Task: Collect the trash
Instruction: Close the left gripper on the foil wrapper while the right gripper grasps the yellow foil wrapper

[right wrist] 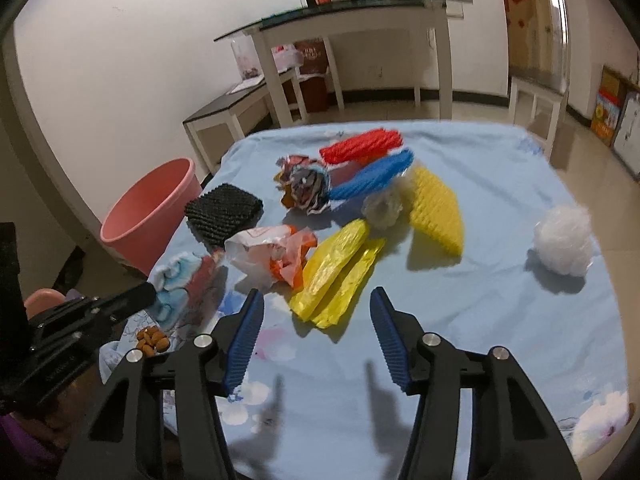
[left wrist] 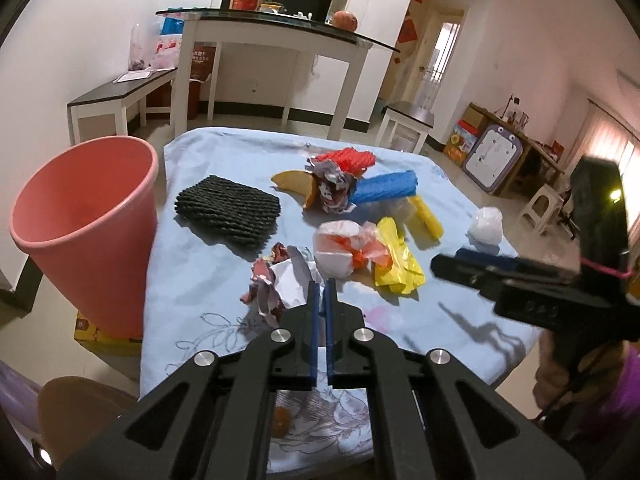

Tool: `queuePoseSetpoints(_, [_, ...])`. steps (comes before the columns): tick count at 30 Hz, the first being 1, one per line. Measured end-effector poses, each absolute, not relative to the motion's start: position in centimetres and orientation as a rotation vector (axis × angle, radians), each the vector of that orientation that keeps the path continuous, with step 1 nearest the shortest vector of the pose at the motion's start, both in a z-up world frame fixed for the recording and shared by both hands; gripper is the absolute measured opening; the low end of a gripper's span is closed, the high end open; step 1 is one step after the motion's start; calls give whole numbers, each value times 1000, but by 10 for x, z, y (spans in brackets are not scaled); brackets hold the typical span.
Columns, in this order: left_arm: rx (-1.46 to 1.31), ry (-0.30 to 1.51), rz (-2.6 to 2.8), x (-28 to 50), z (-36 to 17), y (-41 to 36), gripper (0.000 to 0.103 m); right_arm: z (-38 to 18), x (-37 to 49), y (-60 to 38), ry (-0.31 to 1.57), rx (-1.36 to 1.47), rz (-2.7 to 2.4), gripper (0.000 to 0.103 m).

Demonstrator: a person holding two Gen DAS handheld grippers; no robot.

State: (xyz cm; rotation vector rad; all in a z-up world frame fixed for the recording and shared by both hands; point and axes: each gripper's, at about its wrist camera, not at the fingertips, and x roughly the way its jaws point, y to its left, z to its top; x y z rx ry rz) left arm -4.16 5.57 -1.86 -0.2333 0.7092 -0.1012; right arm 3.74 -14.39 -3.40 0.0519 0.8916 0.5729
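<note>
Trash lies on a table with a light blue cloth (left wrist: 208, 184). A pink bin (left wrist: 86, 224) stands off the table's left edge, also in the right wrist view (right wrist: 152, 212). My left gripper (left wrist: 322, 286) is shut and empty, just short of a crumpled paper wad (left wrist: 276, 284). My right gripper (right wrist: 316, 300) is open and empty, above the cloth in front of a yellow plastic bag (right wrist: 336, 276). A white and orange bag (right wrist: 268, 252), black foam net (right wrist: 224, 212), red (right wrist: 360, 144), blue (right wrist: 372, 176) and yellow (right wrist: 436, 208) foam nets and a white wad (right wrist: 564, 240) lie around.
A second crumpled paper ball (right wrist: 306, 184) sits mid-table by an orange peel (left wrist: 294, 184). Small nuts (right wrist: 152, 338) lie near the table's left edge. White side tables (left wrist: 280, 40) and a stool (left wrist: 408, 120) stand behind. The bin rests on a yellow box (left wrist: 104, 336).
</note>
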Motion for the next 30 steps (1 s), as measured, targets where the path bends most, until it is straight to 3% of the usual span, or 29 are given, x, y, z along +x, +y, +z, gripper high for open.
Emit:
queuePoseSetpoints(12, [-260,700,-113,-32,-10,66,2,-56,56,-114,966,-19,566,43])
queuePoseSetpoints(14, [-261,705,-114,-29,-10,66,2,-62,59,-115,983,-39,546,18])
queuePoseSetpoints(15, [-260,708,-115,-28,-11,65,2,-65,61,-117,999,-33,543,13])
queuePoseSetpoints(21, [-270,710,-125,-21,-11,64,2,-61,60,-143,998,12,514,6])
queuePoseSetpoints(30, [-264,677,-126,-22,-2,62,2,-29,42,-165,893,39,569,5])
